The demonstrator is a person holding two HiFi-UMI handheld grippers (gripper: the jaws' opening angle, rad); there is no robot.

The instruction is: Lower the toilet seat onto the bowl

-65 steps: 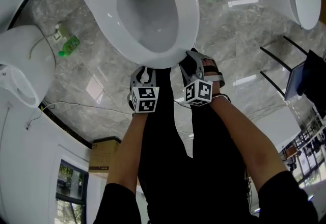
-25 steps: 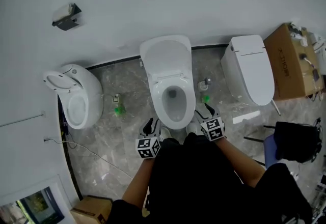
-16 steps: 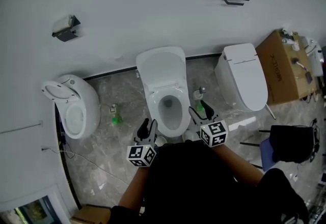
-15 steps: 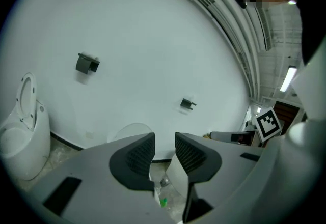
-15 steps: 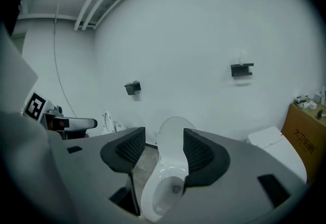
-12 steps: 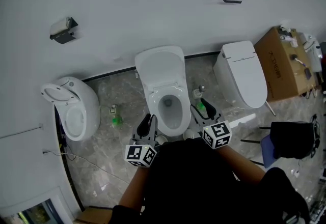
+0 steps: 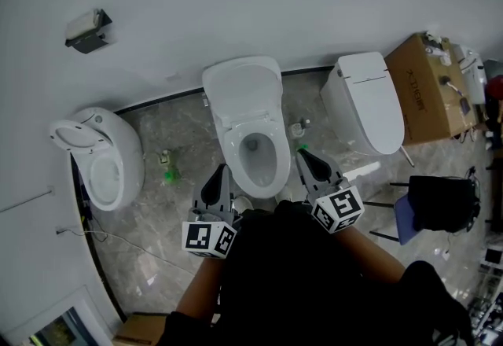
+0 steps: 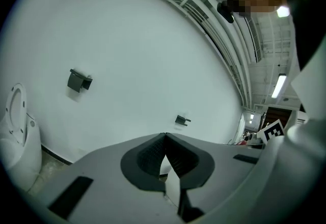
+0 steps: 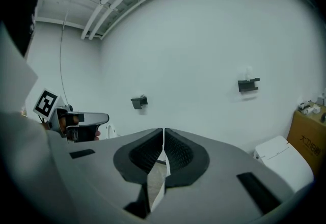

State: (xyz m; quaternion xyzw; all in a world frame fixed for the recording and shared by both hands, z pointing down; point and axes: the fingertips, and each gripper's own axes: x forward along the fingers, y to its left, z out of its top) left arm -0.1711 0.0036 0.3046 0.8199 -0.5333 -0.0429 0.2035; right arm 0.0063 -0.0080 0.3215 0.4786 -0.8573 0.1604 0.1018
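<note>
Left hand-held gripper and right hand-held gripper, jaws just pressed together, empty, in front of lowered toilet seat

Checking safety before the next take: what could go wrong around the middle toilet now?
The green bottle lying left of the middle toilet could be kicked or stepped on. The chair close on the right might get bumped when the person steps back. The raised lid could drop if knocked.
</note>
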